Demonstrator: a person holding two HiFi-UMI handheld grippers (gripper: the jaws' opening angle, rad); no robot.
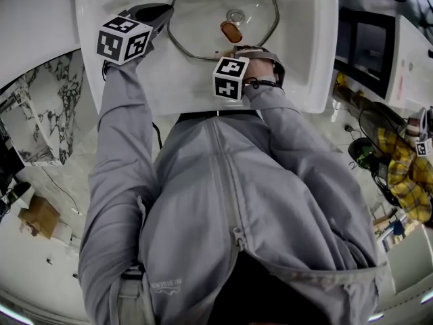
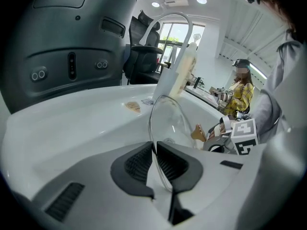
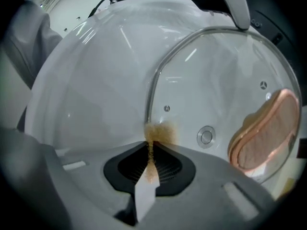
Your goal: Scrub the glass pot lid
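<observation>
White sink (image 1: 308,59) under glass lid (image 1: 203,15); marbled floor (image 1: 51,103)

the glass lid (image 1: 203,15) fills most of the sink (image 1: 318,59). the left claw (image 2: 154,147) clamps the lid's left rim, and the right claw (image 3: 149,150), closed on a scrub pad (image 3: 157,132), crowds the near rim. bare basin lies open between the lid and the sink's right wall. the faucet (image 2: 165,20) arches over the far side.
</observation>
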